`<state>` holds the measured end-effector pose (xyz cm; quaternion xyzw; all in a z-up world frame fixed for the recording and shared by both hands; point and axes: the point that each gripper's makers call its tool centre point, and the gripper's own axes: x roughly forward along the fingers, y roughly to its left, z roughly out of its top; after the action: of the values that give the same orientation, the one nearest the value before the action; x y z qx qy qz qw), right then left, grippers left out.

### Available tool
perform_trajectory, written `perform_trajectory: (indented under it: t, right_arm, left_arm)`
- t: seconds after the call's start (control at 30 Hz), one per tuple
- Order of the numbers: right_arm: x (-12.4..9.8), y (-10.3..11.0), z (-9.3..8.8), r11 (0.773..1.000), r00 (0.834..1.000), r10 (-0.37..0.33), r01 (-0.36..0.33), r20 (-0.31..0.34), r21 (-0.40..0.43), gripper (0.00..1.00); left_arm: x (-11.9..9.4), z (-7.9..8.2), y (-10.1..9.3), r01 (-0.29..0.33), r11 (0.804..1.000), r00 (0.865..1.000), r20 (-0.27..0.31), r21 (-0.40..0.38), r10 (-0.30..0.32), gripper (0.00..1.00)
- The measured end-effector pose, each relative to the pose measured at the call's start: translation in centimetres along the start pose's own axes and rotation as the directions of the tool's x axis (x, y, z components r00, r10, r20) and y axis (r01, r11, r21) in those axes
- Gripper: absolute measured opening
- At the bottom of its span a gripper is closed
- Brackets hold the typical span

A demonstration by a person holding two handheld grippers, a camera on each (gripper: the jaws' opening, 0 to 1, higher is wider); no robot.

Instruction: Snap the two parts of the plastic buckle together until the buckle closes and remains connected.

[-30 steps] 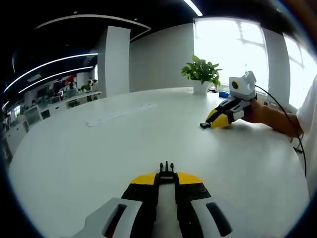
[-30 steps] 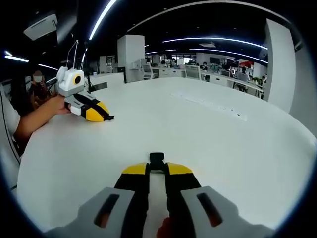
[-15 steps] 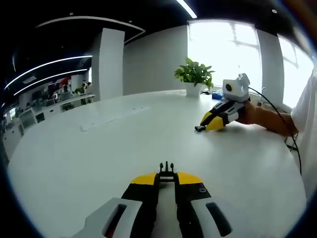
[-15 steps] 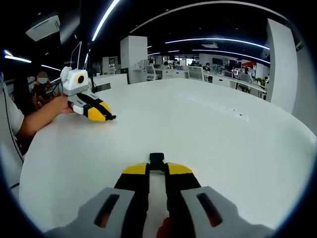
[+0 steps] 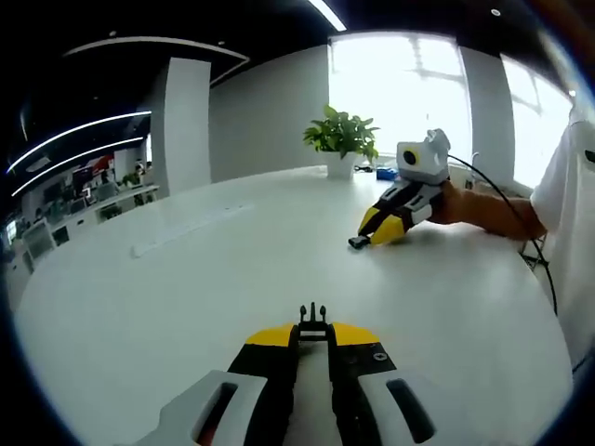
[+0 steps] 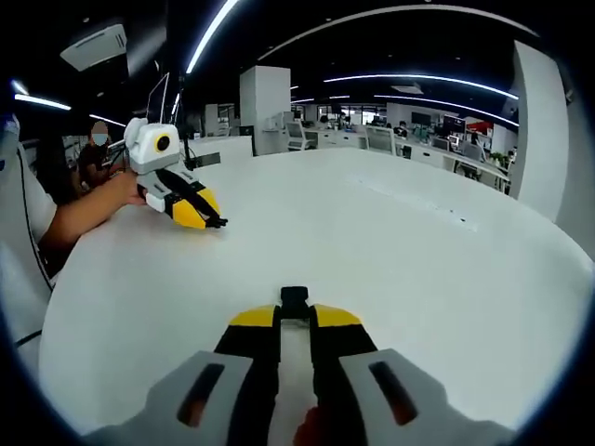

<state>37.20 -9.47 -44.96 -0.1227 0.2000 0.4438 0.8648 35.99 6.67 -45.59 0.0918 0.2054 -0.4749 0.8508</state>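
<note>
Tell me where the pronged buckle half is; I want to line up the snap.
The pronged buckle half sits clamped at the left gripper's tips, low and central in the left gripper view, above the white table.

The table [image 5: 186, 307] looks smooth and faintly glossy white; both black buckle halves [image 5: 313, 319] [image 6: 294, 299] look matt plastic.

Two grippers [image 5: 313, 327] [image 6: 294, 307], two buckle halves [image 5: 313, 316] [image 6: 294, 297], one white table [image 5: 186, 279], one potted plant [image 5: 340, 139].
</note>
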Motion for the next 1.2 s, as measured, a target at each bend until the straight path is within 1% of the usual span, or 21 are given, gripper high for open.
perform_trajectory:
  t: [0.2,0.27,0.53,0.63,0.93,1.07,1.2]
  right_arm:
    - [-0.1,0.5,0.0,0.999,1.0,0.023,-0.023,-0.002,-0.025,0.13]
    - [-0.2,1.0,-0.1,0.999,0.999,0.036,-0.037,-0.004,-0.038,0.13]
    - [-0.2,2.6,-0.2,0.991,0.996,0.088,-0.09,-0.017,-0.097,0.13]
    - [-0.3,4.0,-0.1,0.984,0.988,0.153,-0.154,-0.011,-0.091,0.13]
    - [-0.5,6.2,-0.3,0.966,0.976,0.215,-0.217,-0.032,-0.14,0.13]
    - [-0.7,6.9,-0.3,0.961,0.969,0.246,-0.248,-0.032,-0.127,0.13]
    - [-1.0,7.8,-0.5,0.954,0.962,0.269,-0.271,-0.035,-0.13,0.13]
  left_arm:
    - [-0.1,-0.1,-0.8,0.025,0.999,1.0,-0.008,0.021,-0.025,0.12]
    - [-0.1,-0.1,-1.0,0.033,0.999,0.999,-0.012,0.031,-0.032,0.12]
    - [-0.2,-0.2,-2.7,0.096,0.993,0.995,-0.02,0.063,-0.095,0.12]
    - [-0.2,-0.3,-3.6,0.121,0.99,0.992,-0.035,0.072,-0.118,0.12]
    - [-0.5,-0.3,-5.3,0.169,0.98,0.985,-0.049,0.104,-0.164,0.12]
    - [-0.6,-0.1,-6.0,0.183,0.978,0.983,-0.051,0.102,-0.179,0.12]
    - [-0.8,-0.5,-6.8,0.195,0.974,0.98,-0.071,0.114,-0.188,0.12]
